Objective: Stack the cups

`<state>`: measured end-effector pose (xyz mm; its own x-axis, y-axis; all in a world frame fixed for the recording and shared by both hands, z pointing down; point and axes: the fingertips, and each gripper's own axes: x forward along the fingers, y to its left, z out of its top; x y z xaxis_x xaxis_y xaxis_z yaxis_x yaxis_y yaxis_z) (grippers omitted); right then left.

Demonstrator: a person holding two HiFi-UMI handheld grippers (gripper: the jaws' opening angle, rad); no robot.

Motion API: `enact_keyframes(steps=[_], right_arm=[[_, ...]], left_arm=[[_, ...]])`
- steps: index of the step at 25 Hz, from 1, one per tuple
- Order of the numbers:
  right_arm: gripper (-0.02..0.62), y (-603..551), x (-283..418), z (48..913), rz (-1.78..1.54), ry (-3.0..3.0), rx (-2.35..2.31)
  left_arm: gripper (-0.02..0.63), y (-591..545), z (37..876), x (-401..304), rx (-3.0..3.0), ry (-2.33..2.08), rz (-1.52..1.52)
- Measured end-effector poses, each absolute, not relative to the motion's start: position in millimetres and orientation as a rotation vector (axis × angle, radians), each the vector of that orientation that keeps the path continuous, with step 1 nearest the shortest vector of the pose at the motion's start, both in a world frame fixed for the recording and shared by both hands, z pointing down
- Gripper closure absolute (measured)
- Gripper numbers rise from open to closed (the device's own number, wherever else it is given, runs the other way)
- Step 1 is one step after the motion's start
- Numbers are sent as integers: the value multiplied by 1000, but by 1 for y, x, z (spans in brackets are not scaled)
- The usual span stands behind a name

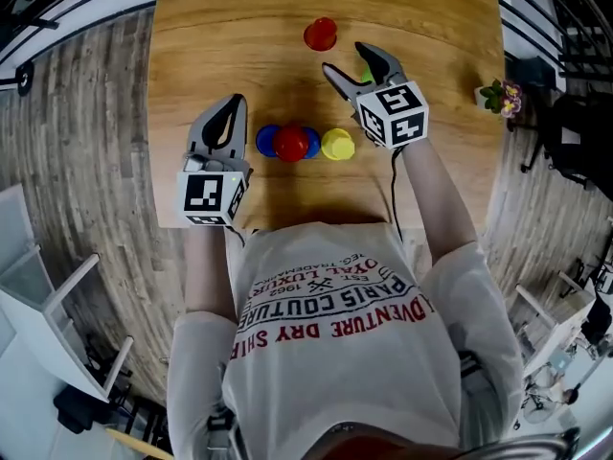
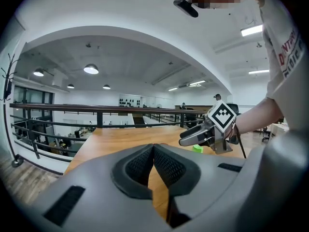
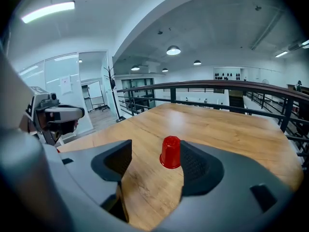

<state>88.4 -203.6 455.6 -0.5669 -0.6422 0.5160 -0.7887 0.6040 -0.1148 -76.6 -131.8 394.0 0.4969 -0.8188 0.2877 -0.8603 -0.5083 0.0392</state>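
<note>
An upside-down red cup [image 1: 320,34] stands alone at the far middle of the wooden table [image 1: 211,36]. My right gripper [image 1: 347,60] is open just short of it; in the right gripper view the red cup [image 3: 170,152] sits ahead between the jaws, close to the right pad, untouched. A green cup [image 1: 367,73] peeks out beside that gripper's right jaw. Nearer me stand a blue cup [image 1: 267,141], a red cup [image 1: 291,144] with blue showing behind it, and a yellow cup [image 1: 337,144] in a row. My left gripper [image 1: 231,103] is shut and empty, left of the row.
The table's left edge [image 1: 153,113] runs close by the left gripper. A small potted plant [image 1: 500,96] stands off the table's right side. In the left gripper view, the right gripper [image 2: 207,132] and the green cup [image 2: 197,148] show across the bare tabletop.
</note>
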Motion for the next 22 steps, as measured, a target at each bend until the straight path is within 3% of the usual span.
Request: enact_keyframes(steps=[22], right_arm=[[310, -286, 69, 541, 583, -2208, 1194]], left_arm=[[591, -167, 415, -85, 2503, -1507, 388]])
